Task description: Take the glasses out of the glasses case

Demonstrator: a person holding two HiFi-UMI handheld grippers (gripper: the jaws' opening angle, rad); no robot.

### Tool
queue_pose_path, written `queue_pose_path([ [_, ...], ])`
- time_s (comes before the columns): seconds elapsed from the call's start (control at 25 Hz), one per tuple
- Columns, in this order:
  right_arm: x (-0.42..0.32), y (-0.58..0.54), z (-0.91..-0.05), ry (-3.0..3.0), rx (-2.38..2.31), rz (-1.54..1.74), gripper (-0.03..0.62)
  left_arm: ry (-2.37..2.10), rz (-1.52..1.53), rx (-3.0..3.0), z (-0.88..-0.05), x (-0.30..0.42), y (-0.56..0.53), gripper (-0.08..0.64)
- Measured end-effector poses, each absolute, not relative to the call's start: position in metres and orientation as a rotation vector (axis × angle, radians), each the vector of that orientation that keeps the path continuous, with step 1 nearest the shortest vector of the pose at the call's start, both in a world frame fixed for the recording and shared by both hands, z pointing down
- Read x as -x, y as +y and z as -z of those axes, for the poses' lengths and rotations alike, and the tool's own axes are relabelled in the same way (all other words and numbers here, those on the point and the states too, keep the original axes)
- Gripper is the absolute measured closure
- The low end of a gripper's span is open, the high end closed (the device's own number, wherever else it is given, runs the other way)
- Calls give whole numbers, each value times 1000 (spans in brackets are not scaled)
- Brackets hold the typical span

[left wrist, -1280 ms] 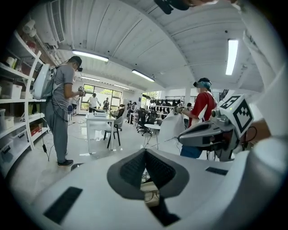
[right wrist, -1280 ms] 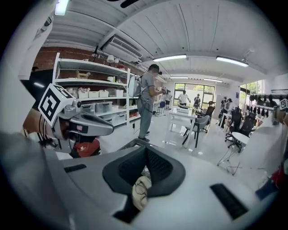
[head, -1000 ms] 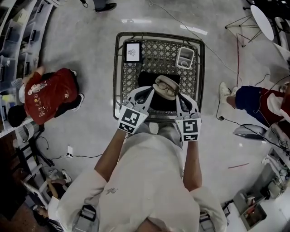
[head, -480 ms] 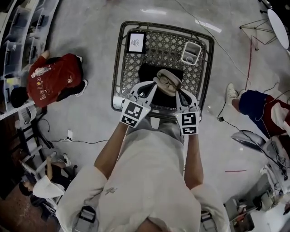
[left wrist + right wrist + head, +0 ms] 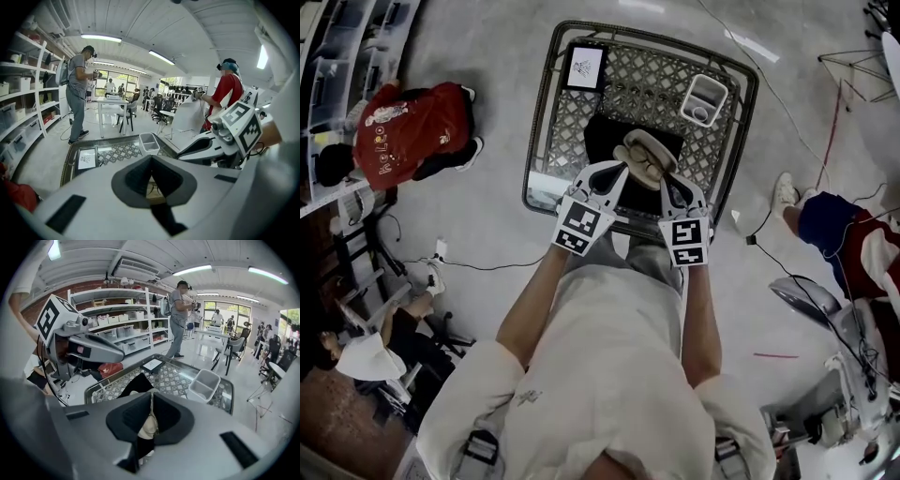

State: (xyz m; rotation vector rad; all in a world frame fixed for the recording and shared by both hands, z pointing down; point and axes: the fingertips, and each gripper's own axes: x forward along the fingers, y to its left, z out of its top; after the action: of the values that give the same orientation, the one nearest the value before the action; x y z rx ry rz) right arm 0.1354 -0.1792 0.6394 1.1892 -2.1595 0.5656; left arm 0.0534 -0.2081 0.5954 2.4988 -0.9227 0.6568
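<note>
Forearms angled down, left gripper (image 5: pixel 620 172) pinching glasses case (image 5: pixel 645 156), right gripper (image 5: pixel 667 181) on its other edge, jaws just easing apart

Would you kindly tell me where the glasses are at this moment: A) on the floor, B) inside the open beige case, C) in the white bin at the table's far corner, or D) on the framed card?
B: the head view shows the dark-framed glasses lying inside the open beige glasses case, which sits over the black mat on the table.
</note>
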Motion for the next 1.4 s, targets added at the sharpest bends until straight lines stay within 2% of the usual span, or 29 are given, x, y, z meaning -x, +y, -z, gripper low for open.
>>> queue_pose_path([
  [0.68,-128,-185,-701,-2116,-1045,-596,555,-924,-720,-2409,-639,-63,-201,551],
  [1.4,-109,-183,-779,-1997,-863,-602,426,-894,-729,-2357,-662,-57,-197,551],
])
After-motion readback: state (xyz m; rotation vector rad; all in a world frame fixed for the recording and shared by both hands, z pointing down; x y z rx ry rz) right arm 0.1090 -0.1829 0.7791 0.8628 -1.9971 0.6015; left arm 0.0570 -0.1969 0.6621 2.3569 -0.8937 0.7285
